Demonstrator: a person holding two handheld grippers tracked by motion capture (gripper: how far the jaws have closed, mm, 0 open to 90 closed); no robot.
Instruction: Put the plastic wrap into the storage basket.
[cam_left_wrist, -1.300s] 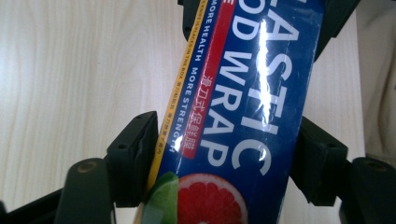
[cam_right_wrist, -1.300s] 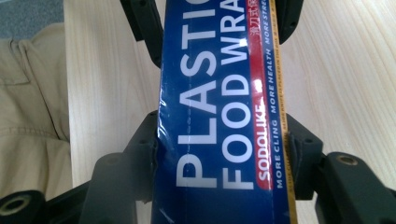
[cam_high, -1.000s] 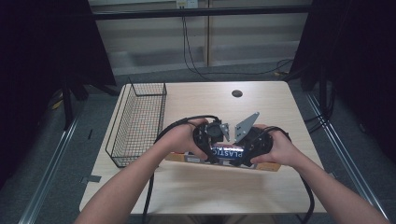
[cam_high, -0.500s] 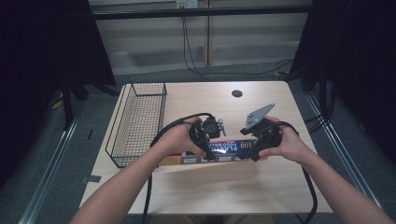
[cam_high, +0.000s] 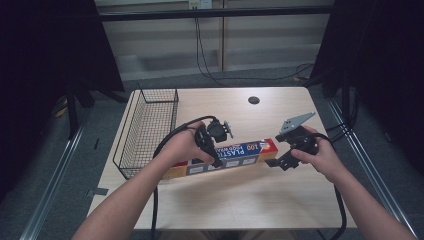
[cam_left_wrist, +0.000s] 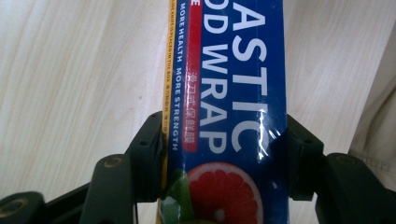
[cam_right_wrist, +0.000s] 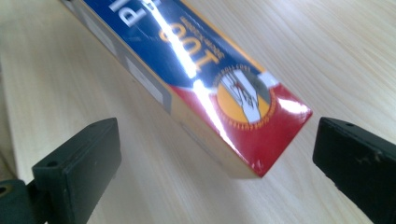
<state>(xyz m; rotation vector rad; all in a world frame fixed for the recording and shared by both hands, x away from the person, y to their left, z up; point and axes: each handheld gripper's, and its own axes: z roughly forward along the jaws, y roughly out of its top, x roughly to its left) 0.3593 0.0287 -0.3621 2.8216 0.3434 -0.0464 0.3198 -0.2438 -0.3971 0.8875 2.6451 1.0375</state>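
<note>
I see the left gripper (cam_left_wrist: 224, 154) clamping the glossy blue plastic wrap box (cam_high: 235, 154) on the pale wood table (cam_high: 240, 200); its view reveals a grapefruit print. The right gripper (cam_right_wrist: 219, 163) has just opened, jaws spread clear of the red box end.

A black wire basket (cam_high: 147, 131) sits along the left edge of the wooden table (cam_high: 260, 195); a small dark disc (cam_high: 253, 100) lies near the table's far edge.

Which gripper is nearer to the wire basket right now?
Left. The left gripper, its jaws clamped across the plastic wrap box, sits just right of the wire basket. The right gripper, jaws open and just released, is off the box's far end, farther from the basket.
</note>
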